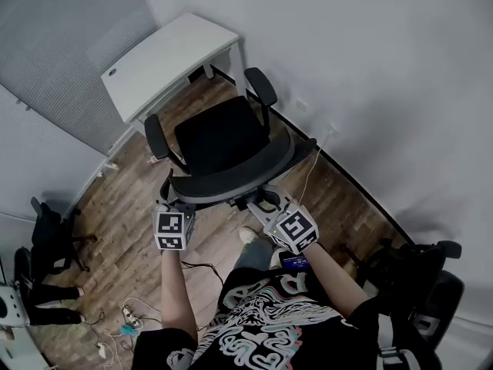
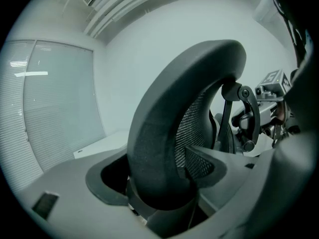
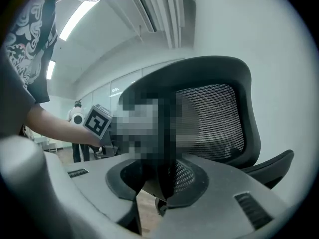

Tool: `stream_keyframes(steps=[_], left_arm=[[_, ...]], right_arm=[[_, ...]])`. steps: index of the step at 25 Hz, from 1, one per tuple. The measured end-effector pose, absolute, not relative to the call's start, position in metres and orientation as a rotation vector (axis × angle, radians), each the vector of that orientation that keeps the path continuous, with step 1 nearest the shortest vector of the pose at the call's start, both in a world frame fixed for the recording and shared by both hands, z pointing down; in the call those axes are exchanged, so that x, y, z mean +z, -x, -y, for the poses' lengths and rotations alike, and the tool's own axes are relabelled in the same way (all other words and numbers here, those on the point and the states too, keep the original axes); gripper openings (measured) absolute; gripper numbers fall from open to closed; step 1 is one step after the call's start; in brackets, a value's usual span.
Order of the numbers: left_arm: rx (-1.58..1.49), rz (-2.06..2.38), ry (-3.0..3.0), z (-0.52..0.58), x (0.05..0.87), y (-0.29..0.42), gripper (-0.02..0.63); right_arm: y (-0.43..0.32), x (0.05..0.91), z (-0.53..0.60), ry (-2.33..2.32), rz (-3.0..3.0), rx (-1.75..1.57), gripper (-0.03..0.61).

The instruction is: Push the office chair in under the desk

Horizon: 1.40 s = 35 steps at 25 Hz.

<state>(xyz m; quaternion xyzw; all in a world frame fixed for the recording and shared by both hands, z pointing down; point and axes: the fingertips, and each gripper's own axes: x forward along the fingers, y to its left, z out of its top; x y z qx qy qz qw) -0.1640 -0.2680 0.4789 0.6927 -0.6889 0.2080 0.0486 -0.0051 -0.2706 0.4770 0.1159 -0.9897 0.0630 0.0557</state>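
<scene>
Push looks barely started: the black mesh-back office chair (image 1: 223,137) sits near the white rectangular desk (image 1: 166,60) at far left, not under it yet. Left gripper (image 1: 169,199) and right gripper (image 1: 264,202) are each clamped tight on its backrest rim (image 1: 231,185). Next is probably an even shove deskward.

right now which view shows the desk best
The head view: the whole white desk shows from above, just beyond the office chair. The left gripper view catches only a strip of its top past the chair's backrest. The right gripper view doesn't show it.
</scene>
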Motion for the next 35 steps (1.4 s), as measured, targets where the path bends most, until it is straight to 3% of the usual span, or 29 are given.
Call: stream_keyframes(steps=[35], left_arm=[[0.627, 2.207, -1.961, 0.296, 0.477, 0.14, 0.35]], right_arm=[[-0.017, 0.472, 0.321, -0.258, 3.019, 0.205, 0.089]])
